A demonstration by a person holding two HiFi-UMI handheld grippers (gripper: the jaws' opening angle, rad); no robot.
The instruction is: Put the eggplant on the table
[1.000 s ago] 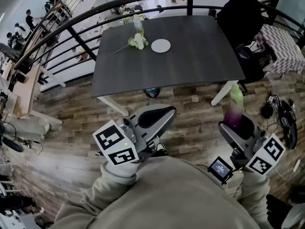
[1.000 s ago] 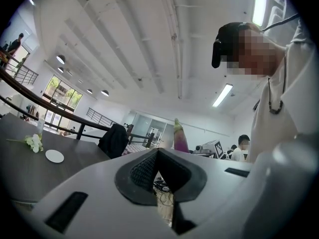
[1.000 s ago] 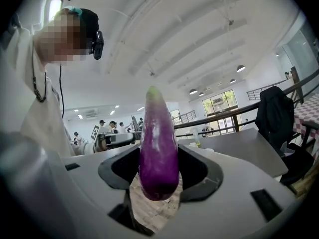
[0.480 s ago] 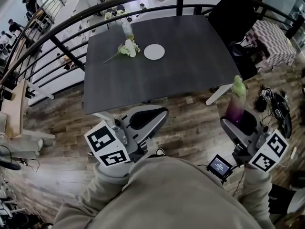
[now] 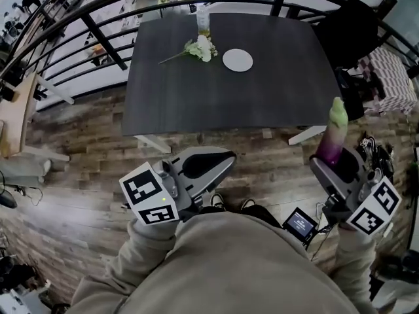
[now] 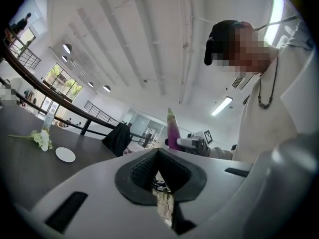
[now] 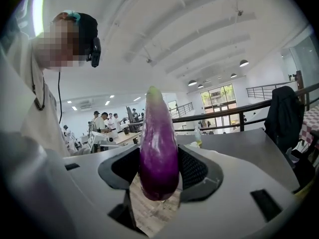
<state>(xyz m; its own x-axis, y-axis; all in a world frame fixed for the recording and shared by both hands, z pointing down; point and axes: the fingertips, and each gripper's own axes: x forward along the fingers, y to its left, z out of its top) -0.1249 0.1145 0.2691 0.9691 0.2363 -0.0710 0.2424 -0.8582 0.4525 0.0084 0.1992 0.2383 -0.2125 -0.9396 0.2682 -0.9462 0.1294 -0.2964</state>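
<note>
A long purple eggplant (image 5: pixel 331 138) with a pale green tip stands upright in my right gripper (image 5: pixel 332 161), whose jaws are shut on its lower half. The right gripper view shows the eggplant (image 7: pixel 158 148) filling the gap between the pads. It hangs over the wooden floor, just off the near right corner of the dark table (image 5: pixel 196 90). My left gripper (image 5: pixel 224 160) is held low at the left, short of the table's near edge, with jaws shut on nothing. The left gripper view catches the eggplant (image 6: pixel 172 129) beyond its closed jaws.
On the table's far side lie a white plate (image 5: pixel 237 60), a flower sprig (image 5: pixel 200 48) and a bottle (image 5: pixel 203 21). A black railing (image 5: pixel 98 28) curves behind it. A dark draped chair (image 5: pixel 357 25) and cables (image 5: pixel 370 150) stand at the right. A small screen (image 5: pixel 300 223) hangs by my right arm.
Both grippers have been carried across the floor along the table's near side. The eggplant stays upright in the right gripper and now sits closer to the table's right corner.
</note>
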